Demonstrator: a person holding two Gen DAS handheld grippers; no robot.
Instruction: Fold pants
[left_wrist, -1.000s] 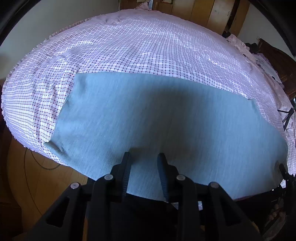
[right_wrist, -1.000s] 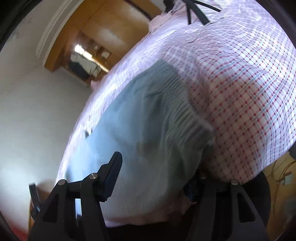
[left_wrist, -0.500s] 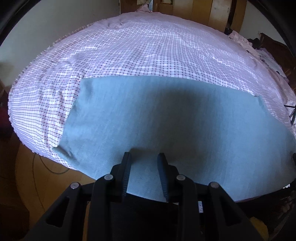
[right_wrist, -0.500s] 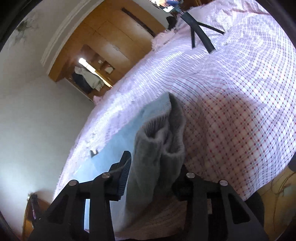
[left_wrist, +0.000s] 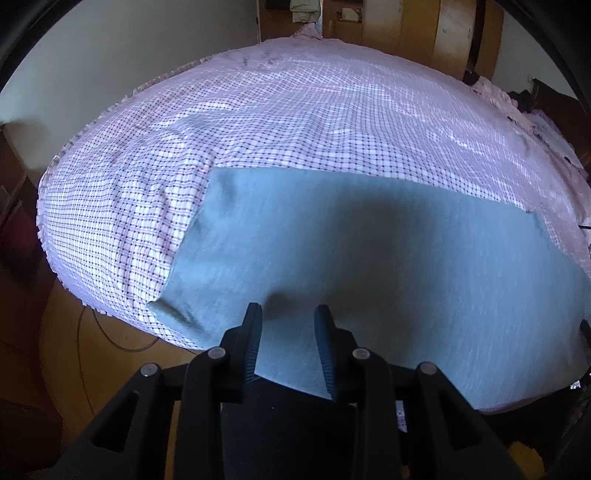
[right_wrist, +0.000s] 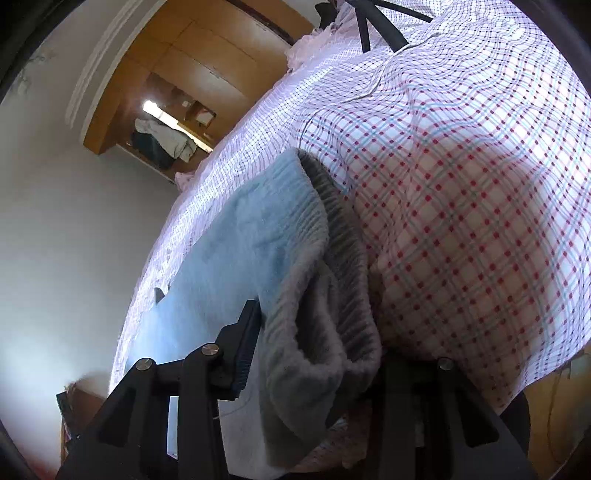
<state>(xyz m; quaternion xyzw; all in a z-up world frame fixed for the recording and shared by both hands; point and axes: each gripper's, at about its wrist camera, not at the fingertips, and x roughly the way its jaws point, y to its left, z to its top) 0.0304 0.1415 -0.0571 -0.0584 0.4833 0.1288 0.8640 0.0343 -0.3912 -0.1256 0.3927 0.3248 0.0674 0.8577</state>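
Your right gripper (right_wrist: 314, 332) clamps the pants' (left_wrist: 369, 251) ribbed waistband (right_wrist: 332, 266), your left gripper (left_wrist: 288, 317) pinches their near edge on the checked bedsheet (left_wrist: 314, 110).

One pair of pants (left_wrist: 369, 258), one checked bedspread (left_wrist: 295, 118), two tools.

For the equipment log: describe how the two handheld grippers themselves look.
Both look alike. The left gripper and right gripper are matte black, with angular cut-out linkage arms, round silver pivot pins and two narrow fingers faced with ribbed pads. No cables, markings, hands or sleeves are visible.
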